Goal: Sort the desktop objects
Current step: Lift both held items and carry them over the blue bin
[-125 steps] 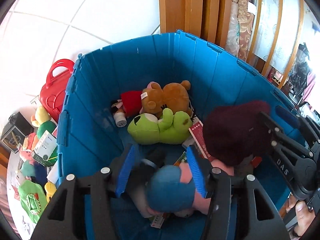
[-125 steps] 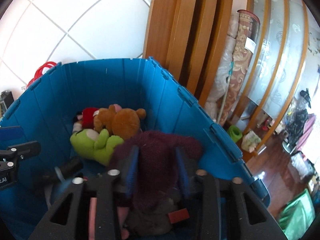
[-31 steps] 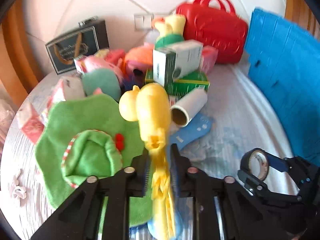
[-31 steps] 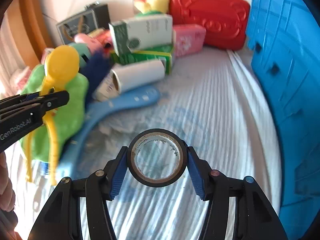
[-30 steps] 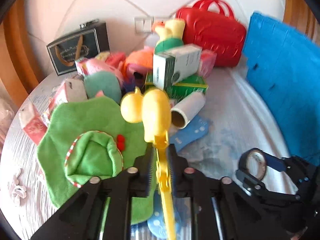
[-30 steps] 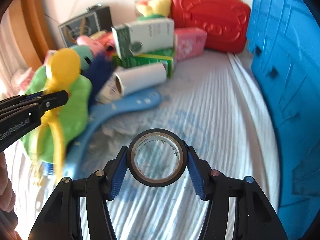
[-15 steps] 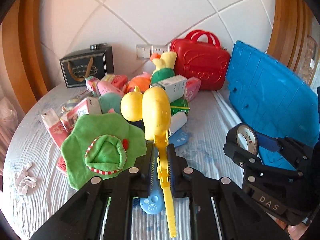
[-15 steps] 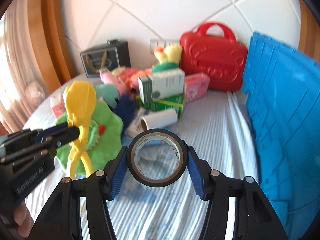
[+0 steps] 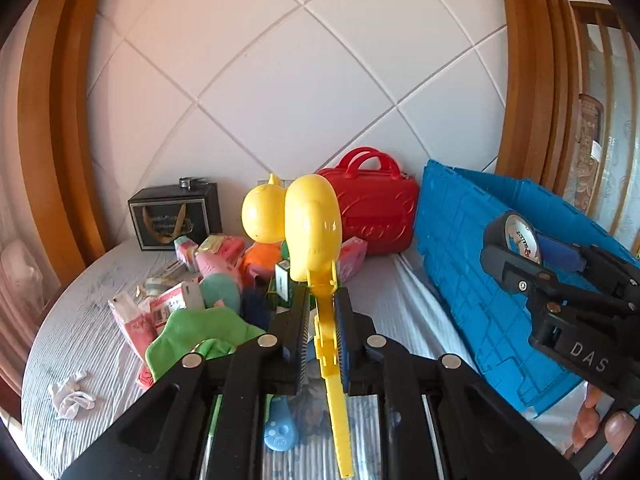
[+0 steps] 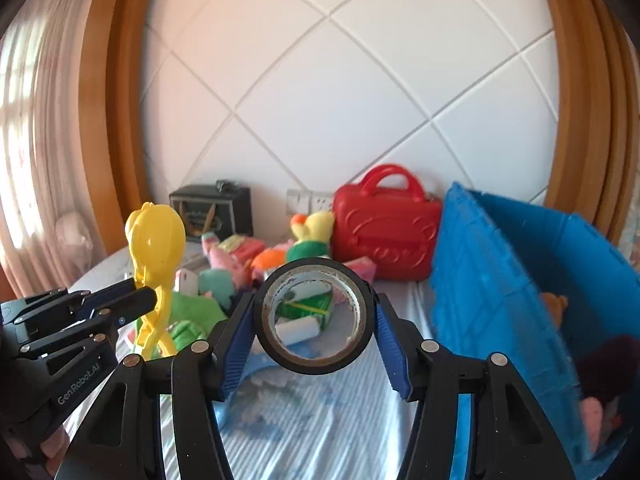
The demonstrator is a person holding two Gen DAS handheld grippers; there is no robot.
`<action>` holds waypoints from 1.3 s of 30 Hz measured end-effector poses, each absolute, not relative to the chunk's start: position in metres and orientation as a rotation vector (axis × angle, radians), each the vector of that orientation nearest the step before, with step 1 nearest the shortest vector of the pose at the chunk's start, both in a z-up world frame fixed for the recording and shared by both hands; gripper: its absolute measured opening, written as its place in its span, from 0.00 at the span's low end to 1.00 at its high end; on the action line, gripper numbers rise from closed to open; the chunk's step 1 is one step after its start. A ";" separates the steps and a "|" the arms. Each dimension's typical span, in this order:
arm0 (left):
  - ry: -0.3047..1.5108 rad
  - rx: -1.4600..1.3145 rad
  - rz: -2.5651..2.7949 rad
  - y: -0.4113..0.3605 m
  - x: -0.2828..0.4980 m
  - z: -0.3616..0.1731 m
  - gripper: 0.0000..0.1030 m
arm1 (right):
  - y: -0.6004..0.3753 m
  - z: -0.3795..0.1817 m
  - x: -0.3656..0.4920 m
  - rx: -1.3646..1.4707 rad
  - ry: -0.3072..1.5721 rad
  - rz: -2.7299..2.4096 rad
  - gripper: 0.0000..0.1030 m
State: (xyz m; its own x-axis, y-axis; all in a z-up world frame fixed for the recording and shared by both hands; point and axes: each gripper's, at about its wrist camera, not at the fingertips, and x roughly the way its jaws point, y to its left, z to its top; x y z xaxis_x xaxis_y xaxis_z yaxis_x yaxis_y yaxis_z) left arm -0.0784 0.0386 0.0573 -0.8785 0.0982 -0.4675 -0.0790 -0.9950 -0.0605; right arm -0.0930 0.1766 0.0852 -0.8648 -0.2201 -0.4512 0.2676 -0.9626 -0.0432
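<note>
My left gripper (image 9: 322, 314) is shut on a yellow duck-shaped plastic clamp toy (image 9: 312, 224) and holds it up above the table; the toy also shows in the right wrist view (image 10: 156, 248). My right gripper (image 10: 314, 320) is shut on a black roll of tape (image 10: 280, 344), held upright in the air; the roll shows from the side in the left wrist view (image 9: 516, 236). A blue bin (image 9: 472, 264) stands to the right, with plush toys (image 10: 612, 356) inside it.
A pile of toys and boxes lies on the round table: a green cloth hat (image 9: 192, 336), a red case (image 9: 376, 208), a dark gift box (image 9: 176, 216), pink packets (image 9: 132, 324), a blue shoehorn (image 9: 280, 428) and a white roll (image 10: 298, 328). Tiled wall behind.
Both grippers have risen and tilted up with their loads, so the table pile sits lower and farther off. About four seconds ago both were down in the blue bin with plush toys.
</note>
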 end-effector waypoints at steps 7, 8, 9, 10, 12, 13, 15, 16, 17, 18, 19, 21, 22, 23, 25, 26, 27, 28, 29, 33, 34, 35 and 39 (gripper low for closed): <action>-0.038 -0.638 2.888 0.113 -0.076 0.081 0.12 | 0.245 0.117 -0.072 0.550 0.118 -2.949 0.55; -0.031 -0.623 2.875 0.125 -0.076 0.084 0.12 | 0.260 0.122 -0.068 0.532 0.110 -2.977 0.55; -0.020 -0.603 2.857 0.142 -0.077 0.088 0.12 | 0.272 0.124 -0.066 0.520 0.106 -2.998 0.55; -0.013 -0.585 2.845 0.155 -0.077 0.092 0.12 | 0.284 0.127 -0.064 0.510 0.105 -3.021 0.55; 0.008 -0.546 2.822 0.183 -0.078 0.102 0.12 | 0.312 0.134 -0.061 0.488 0.103 -3.073 0.55; 0.016 -0.522 2.809 0.199 -0.078 0.108 0.12 | 0.324 0.137 -0.060 0.482 0.098 -3.094 0.55; 0.016 -0.471 2.785 0.228 -0.080 0.122 0.12 | 0.354 0.143 -0.056 0.465 0.077 -3.144 0.55; 0.018 -0.450 2.776 0.239 -0.079 0.129 0.12 | 0.366 0.145 -0.055 0.460 0.068 -3.164 0.55; 0.021 -0.429 2.767 0.252 -0.081 0.135 0.12 | 0.383 0.147 -0.053 0.457 0.058 -3.188 0.55; 0.022 -0.409 2.759 0.265 -0.082 0.141 0.12 | 0.395 0.149 -0.053 0.457 0.052 -3.205 0.55; 0.025 -0.397 2.747 0.278 -0.084 0.147 0.12 | 0.406 0.149 -0.053 0.457 0.048 -3.221 0.55; 0.021 -0.404 2.722 0.305 -0.090 0.151 0.12 | 0.432 0.150 -0.052 0.462 0.049 -3.258 0.55; 0.016 -0.419 2.708 0.314 -0.094 0.152 0.12 | 0.441 0.149 -0.054 0.470 0.049 -3.269 0.55; 0.011 -0.437 2.693 0.325 -0.097 0.152 0.12 | 0.451 0.148 -0.055 0.477 0.045 -3.281 0.55; 0.017 -0.458 2.665 0.348 -0.105 0.149 0.12 | 0.468 0.145 -0.058 0.506 0.040 -3.298 0.55; 0.032 -0.463 2.664 0.359 -0.109 0.147 0.11 | 0.476 0.143 -0.060 0.522 0.034 -3.307 0.55; 0.051 -0.474 2.659 0.371 -0.113 0.144 0.10 | 0.482 0.139 -0.062 0.540 0.028 -3.312 0.55; 0.064 -0.490 2.653 0.381 -0.116 0.143 0.10 | 0.489 0.136 -0.064 0.560 0.022 -3.313 0.55; 0.079 -0.515 2.647 0.391 -0.119 0.139 0.10 | 0.497 0.132 -0.067 0.589 0.016 -3.315 0.55; 0.149 -0.640 2.620 0.417 -0.134 0.119 0.10 | 0.517 0.118 -0.082 0.677 -0.005 -3.310 0.55; 0.162 -0.669 2.616 0.420 -0.136 0.114 0.10 | 0.519 0.115 -0.084 0.697 -0.012 -3.308 0.55; 0.173 -0.699 2.611 0.423 -0.136 0.109 0.10 | 0.524 0.111 -0.088 0.728 -0.018 -3.302 0.55; 0.206 -0.796 2.585 0.430 -0.138 0.094 0.10 | 0.533 0.094 -0.101 0.845 -0.021 -3.282 0.55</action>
